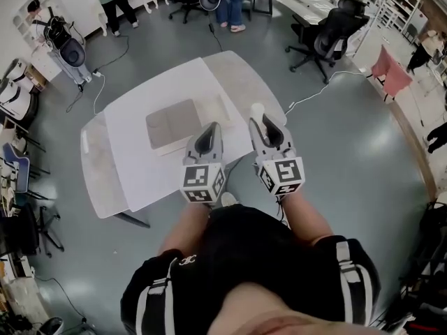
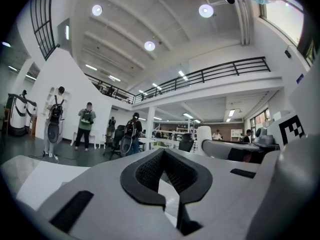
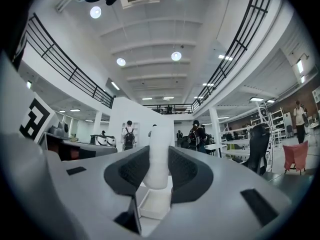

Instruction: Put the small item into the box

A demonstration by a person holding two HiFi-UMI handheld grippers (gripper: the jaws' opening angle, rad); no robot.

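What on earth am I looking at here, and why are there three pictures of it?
A person at a table holds a two-jaw gripper in each hand; there is no robot. The head view comes from a camera on the person's head, looking down. The other two come from cameras riding on the grippers. On the table lie a white sheet and a flat box. The right gripper clamps a small white item; the left gripper is open and empty.
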